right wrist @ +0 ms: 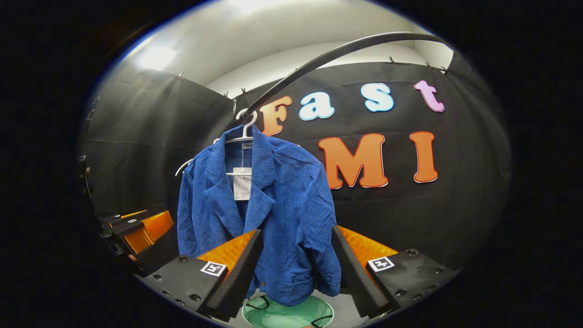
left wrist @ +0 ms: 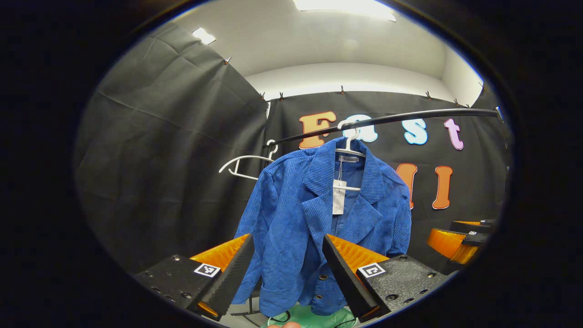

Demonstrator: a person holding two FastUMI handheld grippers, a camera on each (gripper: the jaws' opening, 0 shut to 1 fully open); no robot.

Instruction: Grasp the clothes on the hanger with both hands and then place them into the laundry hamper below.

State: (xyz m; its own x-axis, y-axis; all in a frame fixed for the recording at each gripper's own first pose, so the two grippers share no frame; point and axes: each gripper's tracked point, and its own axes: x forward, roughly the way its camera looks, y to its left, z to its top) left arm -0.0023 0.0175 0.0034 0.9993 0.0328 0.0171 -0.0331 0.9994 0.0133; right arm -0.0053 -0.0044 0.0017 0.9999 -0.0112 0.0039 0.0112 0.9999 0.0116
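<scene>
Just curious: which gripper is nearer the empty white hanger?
Left, likely. The empty hanger hangs on the left gripper's side of the jacket; the right gripper sits on the jacket's far side.

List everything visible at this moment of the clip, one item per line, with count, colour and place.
blue corduroy jacket: 1, blue, hanging on a white hanger from the rail, above the hamper.
white plastic hanger: 1, white, hooked on the rail, carrying the jacket.
empty white hanger: 1, white, on the rail beside the jacket.
paper tag: 1, white, hanging inside the jacket's open collar.
black clothes rail: 1, black, running across in front of the booth wall.
green laundry hamper: 1, green, round, on the floor under the jacket.
left gripper: 1, open, facing the jacket, not touching it.
right gripper: 1, open, facing the jacket, not touching it.
</scene>
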